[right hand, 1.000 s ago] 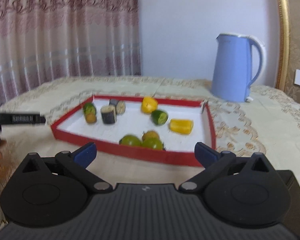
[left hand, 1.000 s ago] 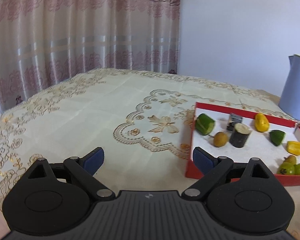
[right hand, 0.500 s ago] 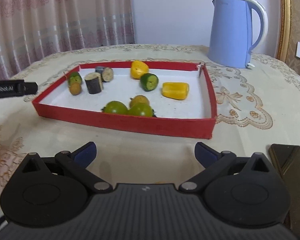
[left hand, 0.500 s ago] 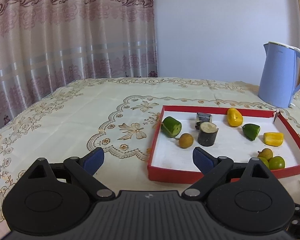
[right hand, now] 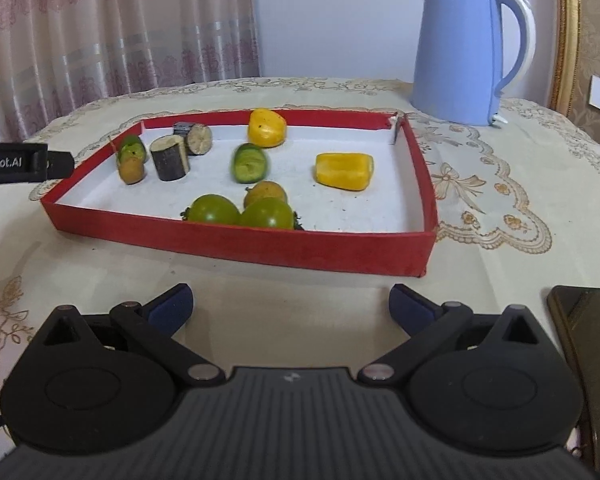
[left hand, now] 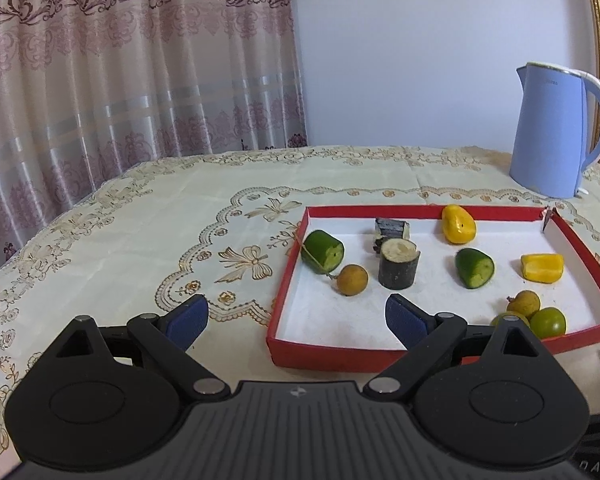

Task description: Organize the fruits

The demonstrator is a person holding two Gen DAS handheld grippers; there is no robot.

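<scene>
**Both tools swing round to face the tray of fruit**

A second ago my left gripper [left hand: 296, 318] looked mostly across bare tablecloth, with the shallow red cardboard tray [left hand: 420, 211] off at its right edge; now the tray fills the right half of its view, and its right finger hangs over the tray's near left corner. My right gripper [right hand: 290, 306] has come closer and lower: the tray's near wall [right hand: 236, 240] sits just ahead of its fingers. Both grippers are spread wide and hold nothing.

All the fruit I can see lies inside the tray, loosely scattered. At the left, a green cut piece [left hand: 323, 251], a small round brown fruit [left hand: 352, 279] and two dark-skinned stubs, one standing [left hand: 398, 264] and one behind it [left hand: 392, 229]. In the middle, a second green cut piece [right hand: 250, 163]. Toward the back, a yellow rounded fruit [right hand: 267, 127], with a yellow cut piece [right hand: 344, 171] to the right. Near the front wall, two green round fruits [right hand: 240, 212] touch another brown one [right hand: 265, 193].

Like kinds lie apart, so I judge the sorting unsettled; the grippers are simply placed to reach in. The pale blue kettle [right hand: 466, 52] stands beyond the tray, well clear.
</scene>
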